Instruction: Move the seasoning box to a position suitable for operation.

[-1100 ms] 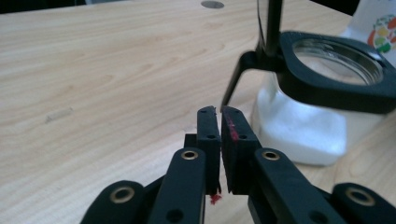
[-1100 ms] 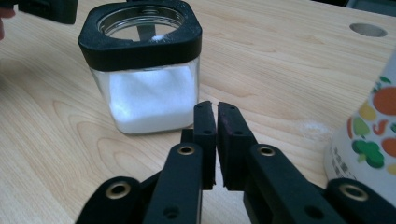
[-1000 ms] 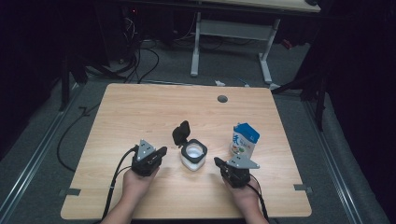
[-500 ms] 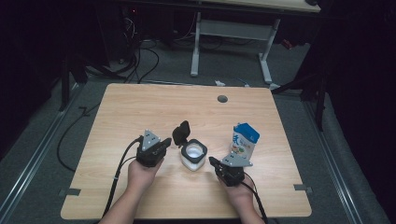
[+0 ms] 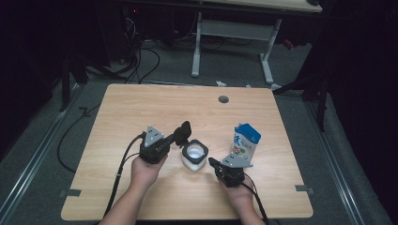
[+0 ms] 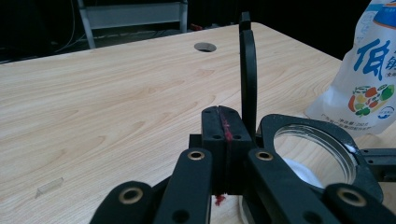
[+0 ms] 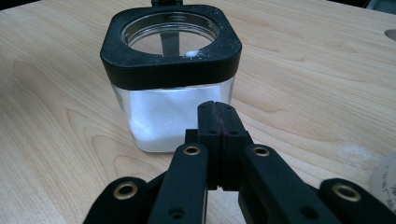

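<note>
Two grippers sit at the near half of the table (image 5: 141, 108), both with jaws pressed together and nothing between them. Since a second ago the left gripper (image 5: 180, 136) has risen and come forward toward the jar (image 5: 194, 155), its tips now close to the upright lid (image 5: 184, 130) hinged at the jar's far left corner; the right gripper (image 5: 212, 162) has kept its place just right of the jar, tips pointing at its side. Jar and carton (image 5: 246, 140) have not moved. From the left gripper (image 6: 224, 133) the lid (image 6: 248, 74) stands right behind the closed tips, with the jar's black rim (image 6: 327, 135) to their right and the carton (image 6: 369, 70) beyond. From the right gripper (image 7: 218, 122) the jar (image 7: 170, 93) stands straight ahead, near the tips, holding white powder in its lower part, a few grains on the rim. Pale wood tabletop with a round cable hole (image 5: 223, 99) far ahead of both grippers; grey floor, cables and a white desk frame (image 5: 234, 33) lie beyond in a dark room. Bare wood lies left of the left gripper and ahead of the jar up to the far edge; the carton stands close beyond the right gripper.
</note>
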